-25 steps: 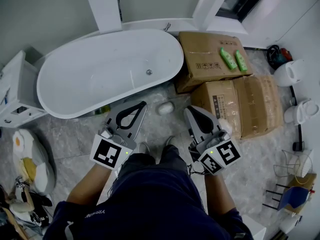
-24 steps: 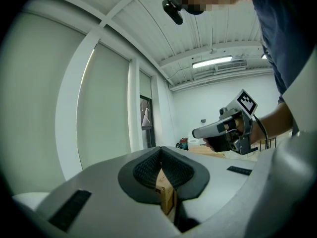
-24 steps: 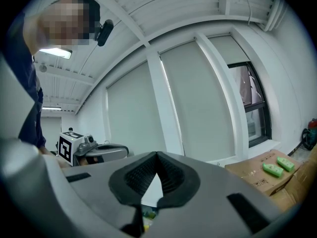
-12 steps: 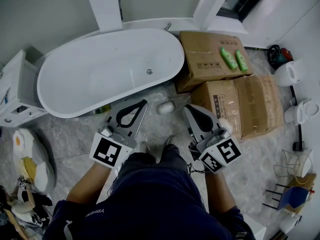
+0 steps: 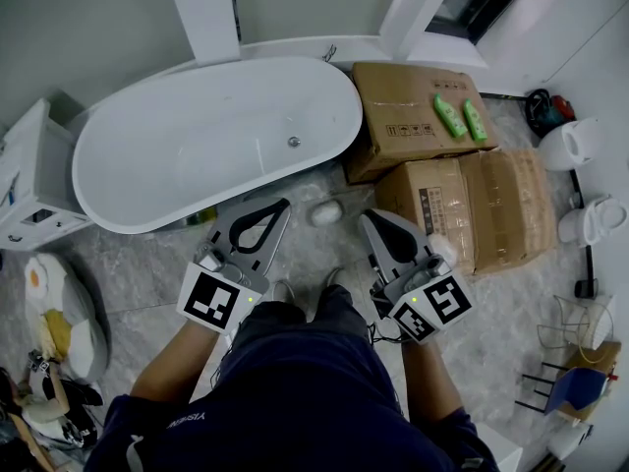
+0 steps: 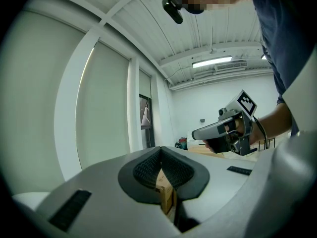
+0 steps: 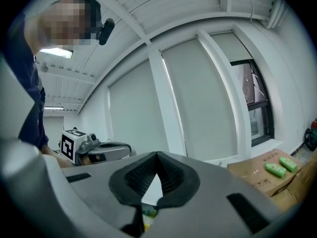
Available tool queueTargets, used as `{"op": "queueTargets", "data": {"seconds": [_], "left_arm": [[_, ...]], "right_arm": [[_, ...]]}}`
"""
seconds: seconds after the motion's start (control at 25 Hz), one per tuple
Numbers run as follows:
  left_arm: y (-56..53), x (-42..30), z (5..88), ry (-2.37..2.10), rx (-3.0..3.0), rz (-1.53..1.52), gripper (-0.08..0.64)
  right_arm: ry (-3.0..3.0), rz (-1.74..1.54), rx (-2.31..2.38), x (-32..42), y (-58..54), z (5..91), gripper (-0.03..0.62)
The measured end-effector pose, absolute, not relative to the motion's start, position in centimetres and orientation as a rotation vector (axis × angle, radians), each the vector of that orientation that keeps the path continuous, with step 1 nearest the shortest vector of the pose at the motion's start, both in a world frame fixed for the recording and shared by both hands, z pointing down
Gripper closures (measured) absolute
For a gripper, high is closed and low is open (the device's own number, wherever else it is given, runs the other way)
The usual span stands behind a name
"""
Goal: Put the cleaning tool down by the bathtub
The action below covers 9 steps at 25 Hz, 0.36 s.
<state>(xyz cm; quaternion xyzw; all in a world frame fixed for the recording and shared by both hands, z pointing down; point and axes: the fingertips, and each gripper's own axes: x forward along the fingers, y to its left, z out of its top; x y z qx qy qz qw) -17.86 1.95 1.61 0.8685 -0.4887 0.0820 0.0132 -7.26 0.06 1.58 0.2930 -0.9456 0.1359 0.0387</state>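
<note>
Risk is low here, since the putting-down looks done. The left claw (image 5: 278, 205) and the right claw (image 5: 369, 216) are both pressed fully closed with nothing between their pads. They hang side by side above the floor (image 5: 147, 264), pointing toward the bathtub (image 5: 197, 136).

A white rounded item (image 5: 326, 211), which I take to be the cleaning tool, lies on the floor just beside the tub's rounded end. It is near the corner of the 2 cardboard boxes (image 5: 462, 205). From the head view it shows between the 2 claw tips and below them.

3 things could still spoil it:
- **A kick:** the person's feet stand near the tool, so a step forward could send it under the tub or against the boxes.
- **A roll:** its rounded shape on smooth stone flooring may roll away from the tub after any nudge.
- **A knock:** a claw lowered or swung inward could hit it.

I may also have the wrong object. A small green and yellow thing (image 5: 201, 216) sits at the tub's base, too small to identify.
</note>
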Motion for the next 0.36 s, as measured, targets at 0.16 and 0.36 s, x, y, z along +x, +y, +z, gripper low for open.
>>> {"op": "queueTargets", "data": {"seconds": [0.16, 0.36], "left_arm": [[2.0, -17.95, 1.62, -1.523, 2.703, 0.253, 0.531], [2.01, -18.04, 1.74, -1.522, 2.693, 0.257, 0.529]], "right_arm": [[-2.896, 0.421, 0.901, -7.29, 0.1, 1.65, 0.589], [-2.898, 0.423, 0.896, -7.51, 0.09, 1.66, 0.589]]}}
